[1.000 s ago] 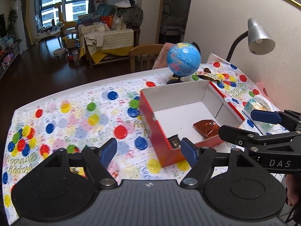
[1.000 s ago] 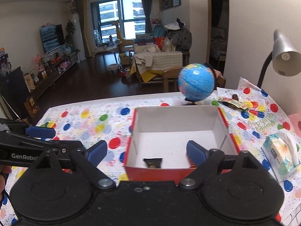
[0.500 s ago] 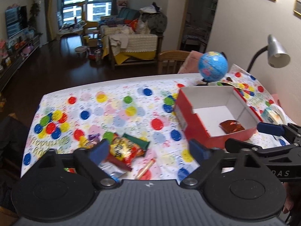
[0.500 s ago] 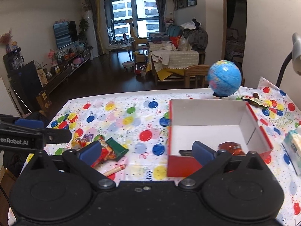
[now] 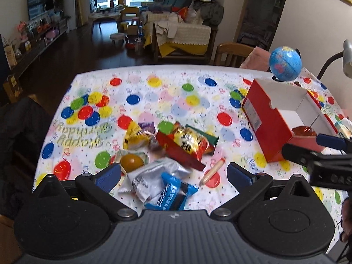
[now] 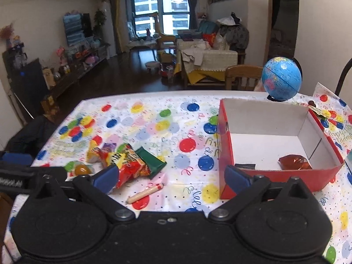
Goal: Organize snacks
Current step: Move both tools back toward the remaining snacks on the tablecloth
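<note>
A heap of snack packets [image 5: 176, 147] lies on the balloon-print tablecloth: a red and yellow bag [image 5: 189, 143], a silver packet [image 5: 151, 176], a blue packet [image 5: 173, 195], a round amber sweet [image 5: 132, 161] and a thin sausage stick [image 5: 212, 169]. My left gripper [image 5: 173, 177] hangs open just above the silver and blue packets. The red box [image 6: 275, 145] with white inside stands to the right, holding an amber wrapped snack [image 6: 294, 161] and a dark packet [image 6: 245, 165]. My right gripper [image 6: 171, 177] is open over the sausage stick [image 6: 146, 193], between heap [image 6: 129, 159] and box.
A blue globe [image 6: 281, 81] stands behind the box, with a desk lamp's arm [image 5: 330, 62] at the right. A wooden chair [image 6: 243, 77] sits at the table's far edge. A tissue pack [image 5: 344, 125] lies right of the box. The table's left edge drops to dark floor.
Both grippers have swung left from over the red box to the snack heap and come lower. Their jaws have widened. The box now sits at the right of both views.
</note>
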Demonstrator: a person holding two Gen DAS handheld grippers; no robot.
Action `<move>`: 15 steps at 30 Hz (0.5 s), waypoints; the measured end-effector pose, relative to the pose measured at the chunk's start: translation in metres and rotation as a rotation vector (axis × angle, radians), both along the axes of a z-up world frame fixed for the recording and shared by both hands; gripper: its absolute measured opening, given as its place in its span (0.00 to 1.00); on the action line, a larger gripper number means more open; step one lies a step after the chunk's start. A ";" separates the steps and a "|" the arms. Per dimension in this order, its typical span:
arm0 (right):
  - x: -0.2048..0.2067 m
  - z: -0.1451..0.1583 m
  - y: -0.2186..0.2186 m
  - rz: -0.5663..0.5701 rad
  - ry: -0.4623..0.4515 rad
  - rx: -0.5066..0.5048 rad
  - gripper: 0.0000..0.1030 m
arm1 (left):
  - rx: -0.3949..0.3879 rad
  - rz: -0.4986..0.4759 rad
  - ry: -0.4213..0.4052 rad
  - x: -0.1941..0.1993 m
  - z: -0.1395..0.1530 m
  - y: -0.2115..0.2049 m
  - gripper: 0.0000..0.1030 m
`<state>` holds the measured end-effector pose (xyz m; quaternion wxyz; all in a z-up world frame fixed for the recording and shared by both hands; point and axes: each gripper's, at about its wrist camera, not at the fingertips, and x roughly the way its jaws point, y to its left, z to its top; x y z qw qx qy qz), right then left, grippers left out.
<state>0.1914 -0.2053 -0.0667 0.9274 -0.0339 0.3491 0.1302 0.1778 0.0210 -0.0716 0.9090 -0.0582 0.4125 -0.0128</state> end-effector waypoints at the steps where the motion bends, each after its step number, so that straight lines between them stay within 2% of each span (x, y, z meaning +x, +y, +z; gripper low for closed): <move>1: 0.003 -0.005 0.003 -0.008 0.012 -0.011 0.99 | -0.001 -0.003 0.005 0.001 -0.005 0.000 1.00; 11: 0.030 -0.054 0.018 -0.049 0.120 -0.038 0.87 | -0.033 -0.037 0.094 0.014 -0.052 0.001 1.00; 15: 0.041 -0.069 0.026 -0.044 0.158 -0.058 0.83 | -0.003 -0.071 0.112 0.016 -0.067 -0.007 1.00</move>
